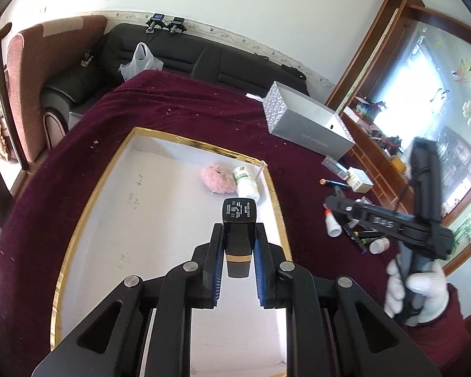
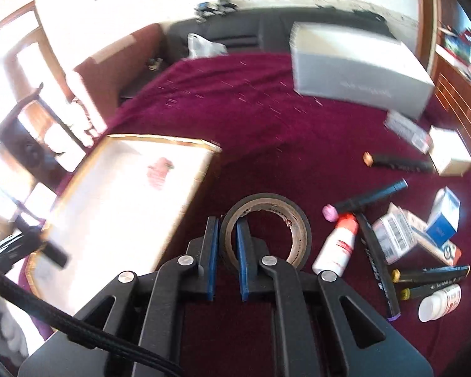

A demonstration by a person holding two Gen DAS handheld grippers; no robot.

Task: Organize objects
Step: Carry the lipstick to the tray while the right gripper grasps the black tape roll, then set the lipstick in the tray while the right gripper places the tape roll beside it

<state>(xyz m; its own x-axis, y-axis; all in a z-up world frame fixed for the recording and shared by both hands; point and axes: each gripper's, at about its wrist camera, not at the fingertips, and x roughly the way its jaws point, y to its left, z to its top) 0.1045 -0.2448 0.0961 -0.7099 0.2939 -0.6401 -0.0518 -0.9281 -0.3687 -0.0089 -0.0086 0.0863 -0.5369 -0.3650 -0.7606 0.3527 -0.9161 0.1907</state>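
- The left tongs (image 1: pixel 237 235) are clamped on a black lipstick case (image 1: pixel 238 229) with a gold band; its labelled end points away from the camera.
- The case hangs over the white floor of a shallow gold-rimmed tray (image 1: pixel 78 220), near the tray's right rim.
- Farther back in the tray lie a pink fluffy puff (image 1: pixel 217 179) and a small white roll with green print (image 1: pixel 246 182), side by side near the far right corner.
- The right tongs (image 2: pixel 227 232) are closed on the wall of a roll of dark tape (image 2: pixel 267 229): one finger inside the ring, the other outside it.
- The roll hangs tilted above the maroon cloth of the bench (image 2: pixel 251 110); the right wrist view is blurred.
- To the right of the roll, on the cloth, lie a white bottle with an orange cap (image 2: pixel 336 245), several black markers (image 2: pixel 376 260), a small white bottle (image 2: pixel 439 303) and a few small cartons (image 2: pixel 392 235).
- A grey box (image 2: pixel 354 66) sits farther back on the bench.
- In the left wrist view, a white-gloved hand (image 1: pixel 420 292) holds the right tool's handle at the right edge.
- A black sofa (image 1: pixel 172 53) stands behind the bench, with a white plastic bag (image 1: pixel 141 59) on it.
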